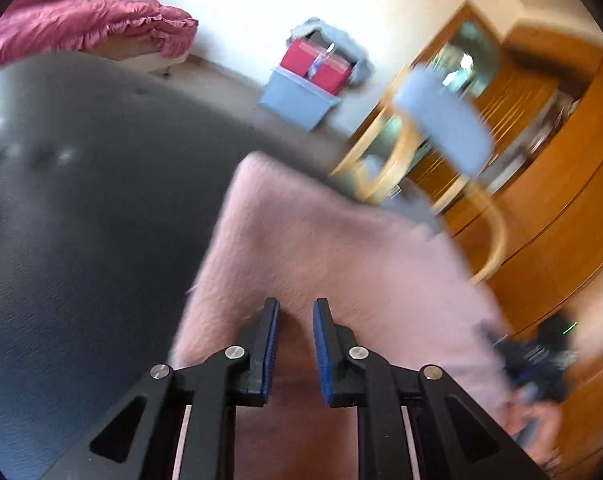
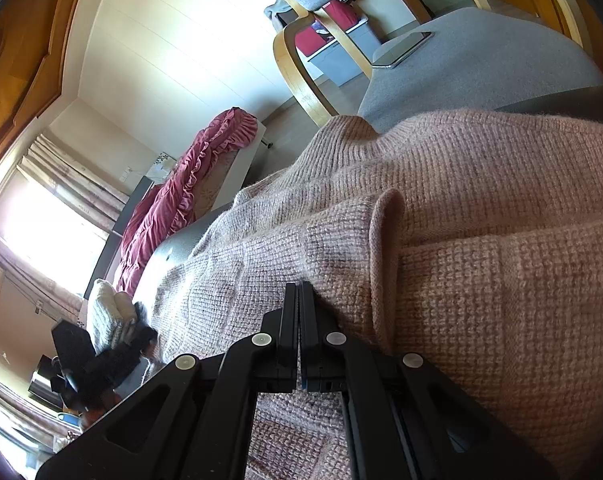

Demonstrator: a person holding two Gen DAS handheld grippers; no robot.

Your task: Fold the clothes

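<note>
Mid-fold: your right gripper, clenched, pins the pink knitted sweater at lower centre.
Your left gripper, parted and grasping nothing, needs a fresh edge next.

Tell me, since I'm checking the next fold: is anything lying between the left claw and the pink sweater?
Nothing visible. The left claw hangs open directly over the pink sweater, with only bare knit in front of its fingers. The right claw is shut at a fold of the same sweater, off to the side.
</note>
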